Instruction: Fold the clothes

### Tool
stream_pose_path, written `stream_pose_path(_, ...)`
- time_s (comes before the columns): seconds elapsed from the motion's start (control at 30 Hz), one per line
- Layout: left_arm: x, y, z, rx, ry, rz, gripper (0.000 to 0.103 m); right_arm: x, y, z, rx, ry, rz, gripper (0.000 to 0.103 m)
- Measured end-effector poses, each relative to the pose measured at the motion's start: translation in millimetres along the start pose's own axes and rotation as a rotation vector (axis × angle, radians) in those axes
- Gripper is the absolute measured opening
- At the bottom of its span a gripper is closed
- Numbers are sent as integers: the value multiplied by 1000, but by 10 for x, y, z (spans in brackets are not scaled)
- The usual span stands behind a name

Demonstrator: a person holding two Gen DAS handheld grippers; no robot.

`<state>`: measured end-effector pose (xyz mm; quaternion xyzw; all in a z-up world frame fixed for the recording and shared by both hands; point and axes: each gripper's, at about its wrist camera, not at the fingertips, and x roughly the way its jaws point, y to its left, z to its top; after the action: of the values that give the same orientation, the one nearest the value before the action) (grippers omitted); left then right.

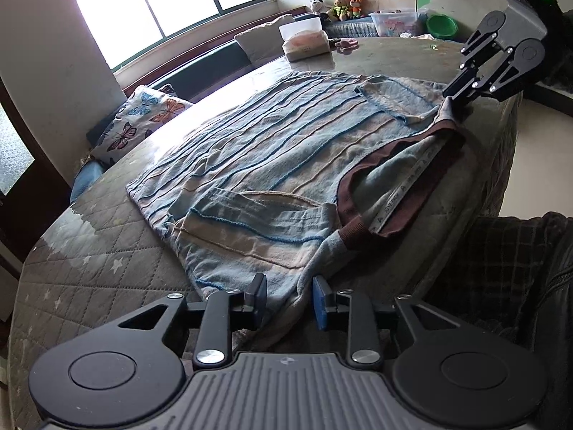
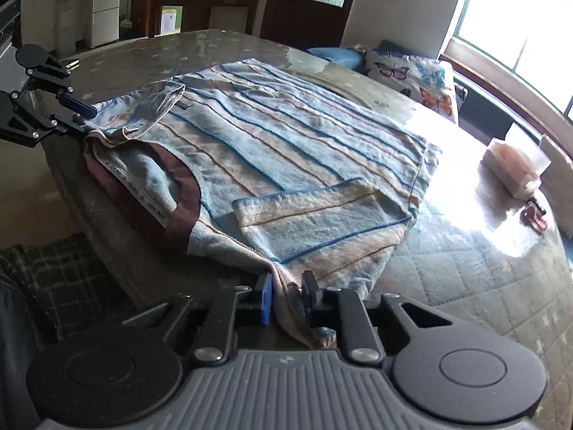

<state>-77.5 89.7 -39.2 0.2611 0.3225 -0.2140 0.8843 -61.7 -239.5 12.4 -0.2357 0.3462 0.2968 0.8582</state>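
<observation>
A light-blue sweater (image 1: 272,150) (image 2: 304,143) with thin stripes and a brown collar (image 1: 361,175) (image 2: 182,208) lies flat on a round quilted table (image 1: 89,251) (image 2: 465,286), collar towards me. Both sleeves are folded in over its body. In its own view my left gripper (image 1: 290,299) straddles one shoulder edge, jaws apart, the cloth lying loosely between the pads. From the right wrist view the left gripper (image 2: 84,118) shows the same gap. My right gripper (image 2: 286,295) pinches a bunched fold of the other shoulder, and its fingertips meet on the cloth at my right gripper (image 1: 453,96).
A tissue box (image 1: 306,41) (image 2: 512,172) and a small pink item (image 1: 345,43) sit on the far side of the table. A butterfly pillow (image 1: 139,122) lies on the bench under the window. Plaid clothing of a person (image 1: 501,268) is at the near table edge.
</observation>
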Motion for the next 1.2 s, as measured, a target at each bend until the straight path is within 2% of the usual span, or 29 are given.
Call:
stream_pose_path(0.1, -11, 3, -27, 5, 4, 8, 31, 21, 28, -33, -30, 7, -3, 19)
stream_pose_path(0.2, -38, 12, -48, 9, 9, 17, 34, 34, -9, -27, 1, 5, 6, 19)
stream_pose_path(0.33, -57, 15, -62, 14, 14, 25, 37, 39, -20, -28, 40, -6, 17, 8)
stream_pose_path(0.4, -62, 18, -69, 25, 12, 24, 42, 18, -42, -13, 71, -24, 15, 6)
stream_pose_path(0.57, -53, 68, -73, 39, 11, -6, 43, -67, -97, 45, 114, -70, 0, 5)
stream_pose_path(0.63, -43, 99, -65, 41, 14, -34, 37, -95, -112, 76, 120, -84, -10, 5)
stream_pose_path(0.7, -23, 127, -51, 25, 20, -65, 18, -118, -126, 117, 124, -99, -19, 5)
stream_pose_path(0.77, -12, 132, -43, 18, 18, -67, 10, -131, -130, 147, 127, -109, -27, 5)
stream_pose_path(1.07, -244, 114, -1, -40, -53, 34, 5, -187, -106, 136, 151, -127, -39, 4)
stream_pose_path(1.2, -449, 87, 12, -79, -88, 76, 5, -344, -54, 113, 164, -151, -35, 4)
